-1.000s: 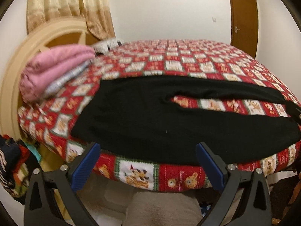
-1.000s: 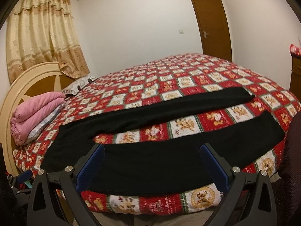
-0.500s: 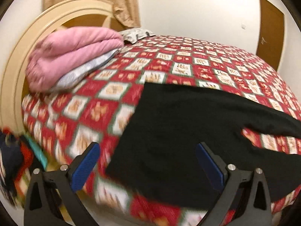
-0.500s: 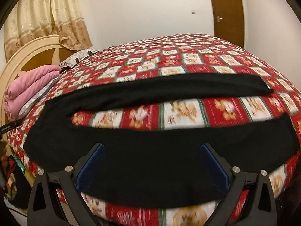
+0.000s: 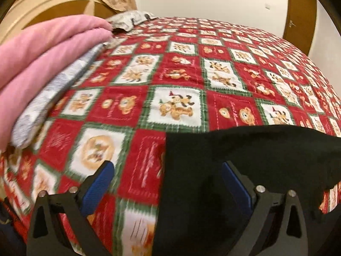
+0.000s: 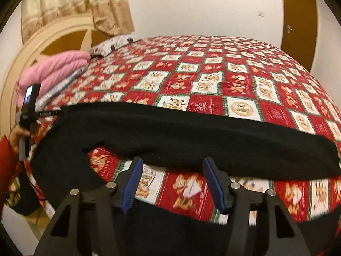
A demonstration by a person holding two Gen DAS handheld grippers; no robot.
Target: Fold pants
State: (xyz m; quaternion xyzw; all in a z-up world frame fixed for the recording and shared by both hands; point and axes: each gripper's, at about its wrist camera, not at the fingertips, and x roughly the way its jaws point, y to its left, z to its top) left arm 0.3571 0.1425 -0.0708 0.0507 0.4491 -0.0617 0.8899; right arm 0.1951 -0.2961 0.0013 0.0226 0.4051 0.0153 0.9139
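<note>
Black pants (image 6: 191, 134) lie flat on the red patchwork bedspread (image 6: 234, 81), waist to the left and legs running right with a strip of bedspread between them. My right gripper (image 6: 173, 182) hovers over that strip by the far leg's near edge; its jaws are closing, the pads pressing on nothing. My left gripper (image 5: 167, 183) is at the waist end (image 5: 245, 160), jaws wide and just starting to close. The waist's left edge lies between its fingers, ungripped. In the right wrist view the left gripper (image 6: 29, 106) shows at far left, held by a hand in a red sleeve.
A folded pink blanket (image 5: 42, 59) on grey bedding lies at the bed's left end against the cream headboard (image 6: 42, 42). A patterned pillow (image 5: 132, 20) and a curtain (image 6: 85, 0) are behind it. A brown door (image 6: 298, 15) stands at the far right.
Both grippers moved in over the bed. The left view swung left to the waist end. The right gripper's jaws have narrowed and now sit between the two legs.
</note>
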